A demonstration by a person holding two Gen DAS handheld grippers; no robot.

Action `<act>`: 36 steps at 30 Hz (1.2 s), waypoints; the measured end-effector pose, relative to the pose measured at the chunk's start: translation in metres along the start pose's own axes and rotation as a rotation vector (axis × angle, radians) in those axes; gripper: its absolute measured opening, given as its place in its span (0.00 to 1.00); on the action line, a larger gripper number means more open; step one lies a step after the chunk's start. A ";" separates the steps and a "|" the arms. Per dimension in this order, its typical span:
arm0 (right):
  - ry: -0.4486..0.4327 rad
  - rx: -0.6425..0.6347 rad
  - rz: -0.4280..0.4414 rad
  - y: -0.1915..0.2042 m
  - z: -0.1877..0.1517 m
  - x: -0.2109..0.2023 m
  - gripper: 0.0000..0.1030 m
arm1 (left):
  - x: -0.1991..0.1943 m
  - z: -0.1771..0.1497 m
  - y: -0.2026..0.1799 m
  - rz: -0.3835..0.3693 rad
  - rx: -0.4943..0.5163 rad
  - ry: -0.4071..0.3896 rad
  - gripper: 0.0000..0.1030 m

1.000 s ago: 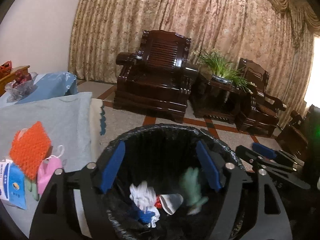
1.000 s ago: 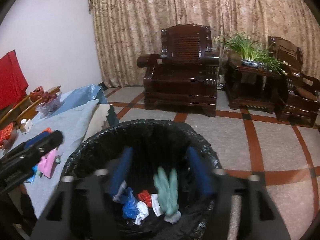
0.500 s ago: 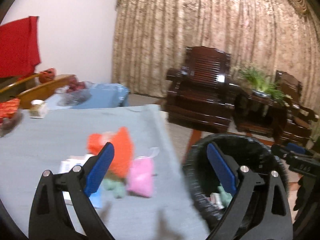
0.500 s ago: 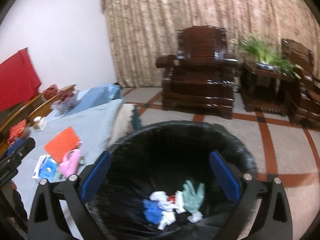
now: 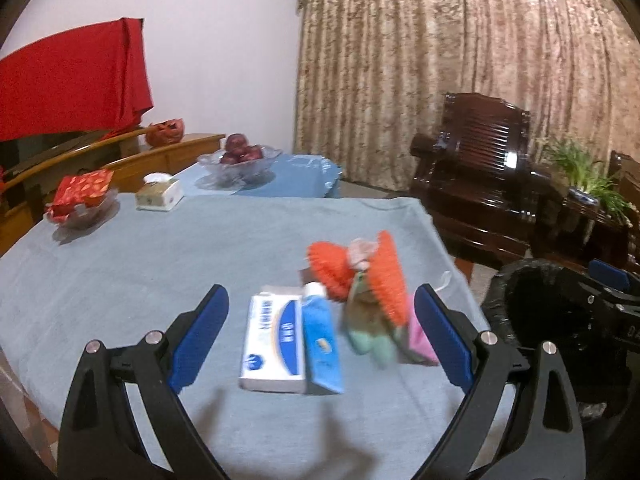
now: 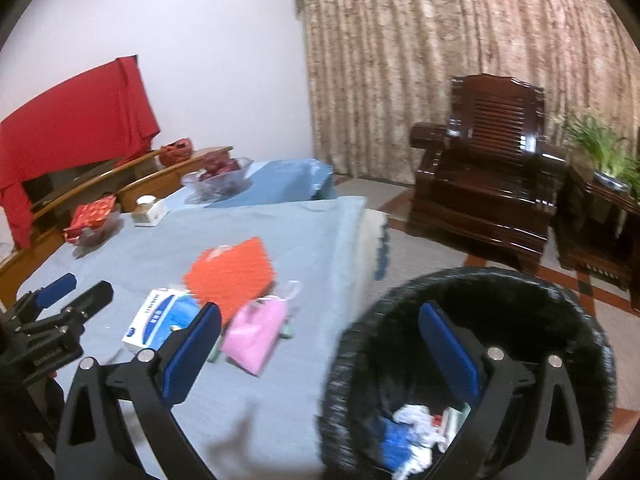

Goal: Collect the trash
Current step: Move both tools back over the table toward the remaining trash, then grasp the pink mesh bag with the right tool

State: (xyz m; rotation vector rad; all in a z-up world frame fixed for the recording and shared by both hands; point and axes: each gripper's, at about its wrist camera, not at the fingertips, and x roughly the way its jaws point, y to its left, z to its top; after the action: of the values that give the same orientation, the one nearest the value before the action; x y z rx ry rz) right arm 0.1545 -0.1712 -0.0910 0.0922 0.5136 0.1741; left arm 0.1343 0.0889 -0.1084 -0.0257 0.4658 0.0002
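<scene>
a grey-blue tabletop (image 5: pixel 120 280) before a curtained wall carries one white box (image 5: pixel 272 344), one orange mat (image 6: pixel 234 270), one pink pouch (image 6: pixel 254 334); both tongs, left (image 5: pixel 320 336) and right (image 6: pixel 320 352), gape empty; black bin (image 6: pixel 472 292) stands right.

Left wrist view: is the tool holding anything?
No. The left tool is open, its blue pads clear of the white box lying on the table.
</scene>
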 end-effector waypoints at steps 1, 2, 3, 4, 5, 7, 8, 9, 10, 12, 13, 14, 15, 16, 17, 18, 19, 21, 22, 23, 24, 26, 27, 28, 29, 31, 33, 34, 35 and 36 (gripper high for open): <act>0.007 -0.009 0.012 0.008 0.000 0.007 0.94 | 0.001 0.000 0.005 0.006 -0.004 0.003 0.89; 0.010 -0.015 0.018 0.012 -0.001 0.010 0.94 | 0.003 -0.002 0.008 0.013 -0.008 0.007 0.89; 0.013 -0.021 0.025 0.018 -0.001 0.016 0.94 | 0.004 -0.002 0.010 0.019 -0.012 0.009 0.89; 0.017 -0.029 0.031 0.025 -0.003 0.022 0.94 | 0.006 -0.002 0.015 0.027 -0.018 0.012 0.89; 0.020 -0.035 0.035 0.029 -0.004 0.026 0.94 | 0.009 -0.003 0.017 0.031 -0.021 0.014 0.89; 0.030 -0.045 0.042 0.038 -0.006 0.035 0.91 | 0.013 -0.004 0.024 0.041 -0.030 0.020 0.88; 0.040 -0.049 0.045 0.043 -0.007 0.042 0.90 | 0.015 -0.006 0.025 0.045 -0.032 0.023 0.88; 0.048 -0.049 0.049 0.046 -0.010 0.046 0.89 | 0.018 -0.007 0.027 0.047 -0.034 0.026 0.88; 0.055 -0.049 0.053 0.049 -0.011 0.051 0.88 | 0.021 -0.008 0.029 0.050 -0.035 0.031 0.88; 0.074 -0.055 0.056 0.054 -0.016 0.061 0.86 | 0.026 -0.010 0.031 0.052 -0.039 0.039 0.88; 0.082 -0.064 0.054 0.056 -0.020 0.066 0.85 | 0.028 -0.012 0.033 0.052 -0.042 0.042 0.88; 0.090 -0.071 0.050 0.058 -0.022 0.070 0.84 | 0.031 -0.014 0.034 0.052 -0.043 0.046 0.86; 0.100 -0.076 0.048 0.059 -0.024 0.075 0.84 | 0.034 -0.016 0.035 0.052 -0.044 0.053 0.85; 0.107 -0.076 0.047 0.059 -0.026 0.078 0.84 | 0.036 -0.017 0.036 0.053 -0.043 0.058 0.85; 0.118 -0.074 0.046 0.058 -0.028 0.083 0.84 | 0.038 -0.018 0.037 0.057 -0.043 0.060 0.85; 0.124 -0.073 0.045 0.059 -0.028 0.086 0.84 | 0.040 -0.019 0.038 0.060 -0.043 0.062 0.85; 0.130 -0.073 0.044 0.059 -0.028 0.089 0.84 | 0.042 -0.021 0.039 0.063 -0.045 0.064 0.85; 0.143 -0.077 0.042 0.060 -0.030 0.096 0.84 | 0.045 -0.023 0.043 0.066 -0.053 0.069 0.85; 0.145 -0.081 0.043 0.061 -0.030 0.097 0.84 | 0.046 -0.024 0.044 0.068 -0.056 0.070 0.85; 0.149 -0.090 0.042 0.062 -0.030 0.100 0.84 | 0.047 -0.024 0.045 0.069 -0.056 0.071 0.85; 0.153 -0.096 0.041 0.062 -0.030 0.102 0.84 | 0.048 -0.025 0.046 0.070 -0.056 0.072 0.85; 0.166 -0.100 0.037 0.063 -0.032 0.107 0.84 | 0.050 -0.027 0.047 0.067 -0.061 0.077 0.85; 0.174 -0.097 0.036 0.063 -0.034 0.109 0.84 | 0.051 -0.027 0.047 0.066 -0.063 0.079 0.85; 0.182 -0.094 0.035 0.063 -0.034 0.111 0.84 | 0.052 -0.028 0.047 0.064 -0.065 0.081 0.85; 0.193 -0.091 0.036 0.063 -0.035 0.115 0.84 | 0.054 -0.028 0.046 0.061 -0.066 0.083 0.85; 0.214 -0.087 0.042 0.062 -0.035 0.119 0.79 | 0.056 -0.029 0.045 0.056 -0.065 0.085 0.85; 0.229 -0.082 0.054 0.062 -0.036 0.121 0.72 | 0.058 -0.030 0.043 0.050 -0.064 0.089 0.85; 0.236 -0.078 0.057 0.061 -0.036 0.122 0.67 | 0.059 -0.031 0.042 0.047 -0.064 0.091 0.85; 0.244 -0.073 0.060 0.060 -0.036 0.124 0.62 | 0.060 -0.031 0.040 0.042 -0.061 0.092 0.85; 0.254 -0.068 0.068 0.059 -0.037 0.125 0.60 | 0.061 -0.032 0.038 0.039 -0.059 0.093 0.85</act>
State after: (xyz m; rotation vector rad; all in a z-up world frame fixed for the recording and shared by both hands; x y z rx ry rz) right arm 0.2353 -0.0877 -0.1753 0.0210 0.7575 0.2718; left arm 0.1743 0.1259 -0.1649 -0.0749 0.5594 0.0512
